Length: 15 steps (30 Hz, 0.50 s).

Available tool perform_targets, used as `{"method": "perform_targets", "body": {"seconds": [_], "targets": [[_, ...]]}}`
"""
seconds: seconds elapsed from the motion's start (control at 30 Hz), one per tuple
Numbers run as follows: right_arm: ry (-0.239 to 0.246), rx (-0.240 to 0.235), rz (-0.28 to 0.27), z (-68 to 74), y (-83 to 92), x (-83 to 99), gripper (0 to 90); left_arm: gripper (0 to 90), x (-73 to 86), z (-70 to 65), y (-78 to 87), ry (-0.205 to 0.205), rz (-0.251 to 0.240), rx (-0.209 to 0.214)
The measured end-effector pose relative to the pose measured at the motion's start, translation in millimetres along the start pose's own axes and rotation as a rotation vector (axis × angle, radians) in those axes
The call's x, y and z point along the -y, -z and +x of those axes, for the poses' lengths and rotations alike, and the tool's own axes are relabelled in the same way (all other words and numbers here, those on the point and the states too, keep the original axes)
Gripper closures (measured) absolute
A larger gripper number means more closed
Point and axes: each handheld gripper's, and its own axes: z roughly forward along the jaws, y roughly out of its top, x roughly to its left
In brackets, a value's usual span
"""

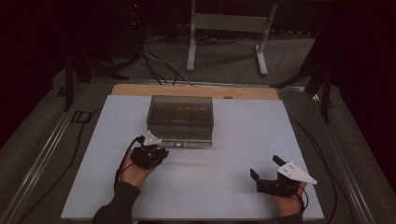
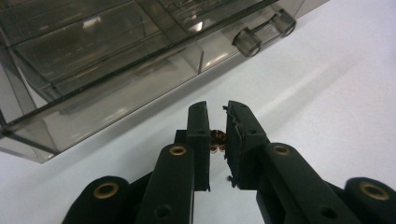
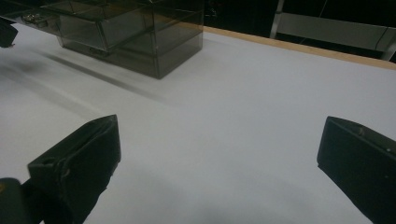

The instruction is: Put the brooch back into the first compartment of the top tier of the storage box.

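Note:
A smoky clear plastic drawer box (image 1: 180, 117) stands in the middle of the white table top (image 1: 233, 149). My left gripper (image 1: 156, 151) is just in front of the box's left front corner. In the left gripper view this gripper (image 2: 218, 111) is shut on a small copper-coloured metal piece (image 2: 217, 141), held deep between the jaws. The box's front (image 2: 107, 70) and a clear drawer handle (image 2: 264, 33) lie just beyond. My right gripper (image 1: 266, 167) rests at the near right, far from the box. Its jaws (image 3: 219, 128) are wide open with nothing between them.
The white sheet lies on a wooden board (image 1: 196, 90) with metal rails along both sides. Cables (image 1: 159, 65) and a grey stand (image 1: 229, 28) are on the floor behind. From the right gripper view the box (image 3: 135, 32) sits at the upper left.

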Motion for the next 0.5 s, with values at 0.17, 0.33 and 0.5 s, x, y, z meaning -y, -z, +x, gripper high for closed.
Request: {"method": "perform_targets", "body": {"seconds": [0.17, 0.33, 0.5], "targets": [[0.0, -0.001, 0.0, -0.1, 0.0, 0.0, 0.2, 81.0, -4.0, -0.8, 3.3, 0.0, -0.004, 0.009], [0.0, 0.0, 0.0, -0.1, -0.1, 0.0, 0.2, 81.0, -8.1, -1.6, 7.3, -0.011, -0.004, 0.014], [-0.001, -0.002, 0.0, -0.1, -0.1, 0.1, 0.2, 81.0, -11.9, -1.7, 10.9, -0.013, -0.009, 0.019]]}}
